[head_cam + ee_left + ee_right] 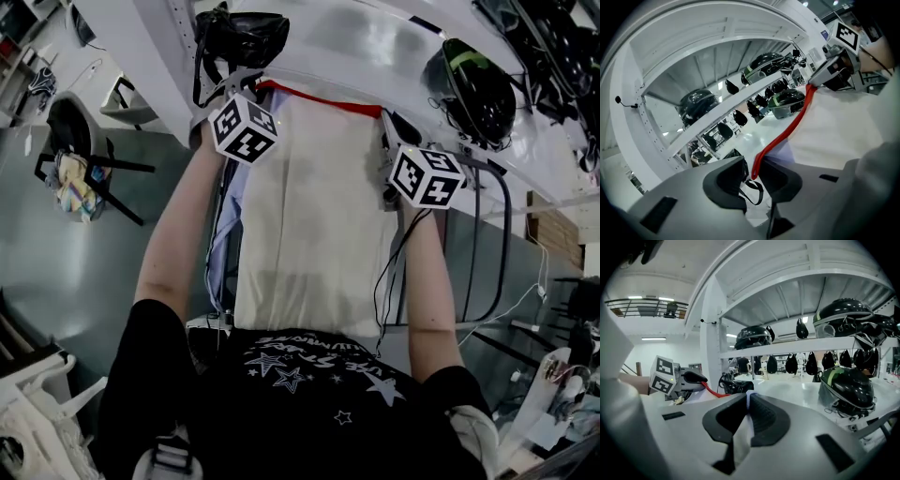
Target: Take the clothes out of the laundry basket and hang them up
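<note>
A cream garment [309,225] hangs on a red hanger [323,100] in front of me, against a white shelf unit [394,42]. My left gripper [255,89] is at the hanger's left end. In the left gripper view its jaws stand apart, with the red hanger's tip [757,166] between them and a gap beside the left pad. My right gripper [396,129] is at the garment's right shoulder. Its jaws are shut on a fold of the white cloth [747,401]. A pale blue garment [220,244] shows behind the cream one's left edge.
Black helmets [473,84] [846,385] sit on the shelf, and a black bag [244,37] lies above the left gripper. A chair with crumpled clothes [75,173] stands on the floor at the left. A white plastic frame [37,422] is at the lower left, and a dark tube rail [502,244] at the right.
</note>
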`<state>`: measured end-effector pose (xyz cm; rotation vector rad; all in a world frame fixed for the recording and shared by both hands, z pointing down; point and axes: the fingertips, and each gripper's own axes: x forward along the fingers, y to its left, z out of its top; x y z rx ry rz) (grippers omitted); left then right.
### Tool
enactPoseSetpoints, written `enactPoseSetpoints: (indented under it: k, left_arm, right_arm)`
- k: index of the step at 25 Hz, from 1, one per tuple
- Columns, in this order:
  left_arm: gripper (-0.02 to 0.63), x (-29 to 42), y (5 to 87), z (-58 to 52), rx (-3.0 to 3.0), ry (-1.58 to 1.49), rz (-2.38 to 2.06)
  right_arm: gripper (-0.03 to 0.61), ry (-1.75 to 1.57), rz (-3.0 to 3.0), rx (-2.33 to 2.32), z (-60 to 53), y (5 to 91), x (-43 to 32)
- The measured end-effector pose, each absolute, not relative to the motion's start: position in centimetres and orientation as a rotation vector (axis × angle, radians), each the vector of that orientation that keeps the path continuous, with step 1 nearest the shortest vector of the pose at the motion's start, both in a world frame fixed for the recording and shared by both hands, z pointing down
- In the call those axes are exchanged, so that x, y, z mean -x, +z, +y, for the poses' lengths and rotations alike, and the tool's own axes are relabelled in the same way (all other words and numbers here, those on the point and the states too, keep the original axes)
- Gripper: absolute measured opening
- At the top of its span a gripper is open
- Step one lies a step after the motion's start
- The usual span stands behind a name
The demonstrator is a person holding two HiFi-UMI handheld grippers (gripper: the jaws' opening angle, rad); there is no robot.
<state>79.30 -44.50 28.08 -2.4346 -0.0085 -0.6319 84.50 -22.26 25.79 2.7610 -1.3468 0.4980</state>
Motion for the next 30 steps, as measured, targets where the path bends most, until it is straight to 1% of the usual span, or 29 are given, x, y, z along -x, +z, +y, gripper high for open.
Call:
enactPoseSetpoints:
  k: [5, 8, 10, 12, 14, 16, 23, 30]
  left_arm:
    - [0.14, -80.2, 31.6, -44.5, 2.39, -0.718, -0.031]
    - [0.146, -80.4, 33.0, -44.4, 2.358, -0.747, -0.026]
    - [0.169, -80.3, 33.6, -44.3, 2.348, -0.77, -0.024]
    - [0.217, -80.1, 33.8, -44.2, 2.353, -0.787, -0.026]
    - [0.267, -79.7, 33.8, -44.1, 2.364, -0.81, -0.03]
    - [0.288, -79.0, 33.4, -44.2, 2.37, -0.826, -0.02]
    - [0.299, -74.7, 29.7, -43.5, 2.437, -0.756, 0.122]
    - [0.298, -67.1, 23.7, -40.7, 2.493, -0.614, 0.285]
  right_arm:
    - [0.03, 0.663, -1.287, -2.687, -22.4, 29.5, -85.4]
    - [0.051, 0.718, -1.273, -2.647, -22.3, 30.8, -85.5]
    - [0.085, 0.764, -1.282, -2.625, -22.2, 31.5, -85.4]
    - [0.166, 0.828, -1.307, -2.605, -22.1, 32.4, -85.1]
    - [0.203, 0.879, -1.315, -2.591, -21.9, 33.1, -84.9]
    - [0.236, 0.909, -1.296, -2.586, -21.3, 33.2, -84.8]
    - [0.231, 0.842, -1.312, -2.666, -19.2, 30.4, -83.2]
    - [0.215, 0.661, -1.458, -2.67, -16.8, 25.2, -77.0]
